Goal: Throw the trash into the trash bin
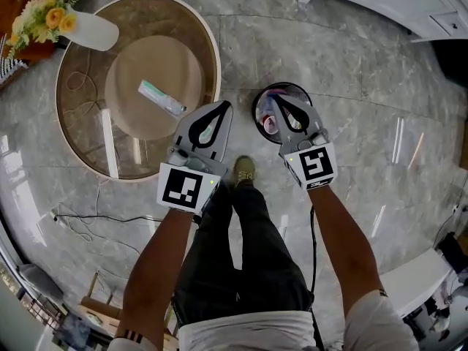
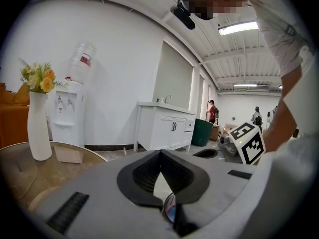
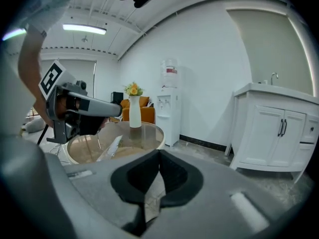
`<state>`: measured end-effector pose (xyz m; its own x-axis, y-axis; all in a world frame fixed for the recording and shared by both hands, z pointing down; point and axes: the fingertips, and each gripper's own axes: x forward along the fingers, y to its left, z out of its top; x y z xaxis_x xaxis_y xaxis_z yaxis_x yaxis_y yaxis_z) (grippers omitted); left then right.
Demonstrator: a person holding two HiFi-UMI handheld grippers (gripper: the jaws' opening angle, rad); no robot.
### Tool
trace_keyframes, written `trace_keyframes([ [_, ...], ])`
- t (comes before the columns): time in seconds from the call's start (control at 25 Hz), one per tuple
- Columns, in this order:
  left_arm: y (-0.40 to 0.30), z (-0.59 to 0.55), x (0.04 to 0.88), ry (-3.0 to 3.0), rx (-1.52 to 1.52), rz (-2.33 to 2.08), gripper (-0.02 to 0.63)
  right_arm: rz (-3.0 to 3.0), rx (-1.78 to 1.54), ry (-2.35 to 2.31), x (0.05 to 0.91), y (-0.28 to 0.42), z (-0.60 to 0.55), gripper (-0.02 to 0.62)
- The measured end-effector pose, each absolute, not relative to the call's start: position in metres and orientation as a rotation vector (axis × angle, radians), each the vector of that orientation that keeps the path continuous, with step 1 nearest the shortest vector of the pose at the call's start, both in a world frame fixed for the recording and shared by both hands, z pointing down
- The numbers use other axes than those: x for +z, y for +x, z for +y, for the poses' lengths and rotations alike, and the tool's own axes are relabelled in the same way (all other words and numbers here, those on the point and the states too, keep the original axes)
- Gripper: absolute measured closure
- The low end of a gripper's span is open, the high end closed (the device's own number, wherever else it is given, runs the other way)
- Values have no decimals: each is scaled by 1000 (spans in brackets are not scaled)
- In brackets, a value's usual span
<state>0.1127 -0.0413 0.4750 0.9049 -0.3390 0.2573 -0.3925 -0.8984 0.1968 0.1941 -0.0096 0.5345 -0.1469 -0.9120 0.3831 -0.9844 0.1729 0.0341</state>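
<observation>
1. Trash: flat green-and-white packet (image 1: 162,98), lying near the middle of the round glass-topped table (image 1: 208,42). It is apart from both grippers and outside the bin.
2. Trash bin (image 1: 257,115): small, round, with a dark liner, standing on the marble floor (image 1: 351,86) just beside the table's rim. Pink and white items show inside it.
3. Left gripper (image 1: 227,104): jaws brought together with tips touching, nothing between them. Its tip sits between the table's rim and the bin, and its own view shows floor through the hollow behind the tips.
4. Right gripper (image 1: 279,99): jaws fully closed and empty, held over the bin's opening.
5. Vase (image 1: 91,29): white, holding yellow flowers (image 1: 45,17), upright at the table's far edge, well apart from the packet.
6. Water dispenser (image 3: 169,108): white, against the wall beyond the table.
7. Cabinet (image 3: 279,128): white, with dark handles and a tap on top.
8. Shoe (image 1: 245,170): the person's own, on the floor between the two grippers.
</observation>
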Motion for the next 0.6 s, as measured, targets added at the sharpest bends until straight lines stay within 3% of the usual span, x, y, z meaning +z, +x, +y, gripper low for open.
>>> trace_keyframes([
  [0.6,11,-81,501,2757,375,-829,606,-2373,286,1573,517,74,-74,594],
])
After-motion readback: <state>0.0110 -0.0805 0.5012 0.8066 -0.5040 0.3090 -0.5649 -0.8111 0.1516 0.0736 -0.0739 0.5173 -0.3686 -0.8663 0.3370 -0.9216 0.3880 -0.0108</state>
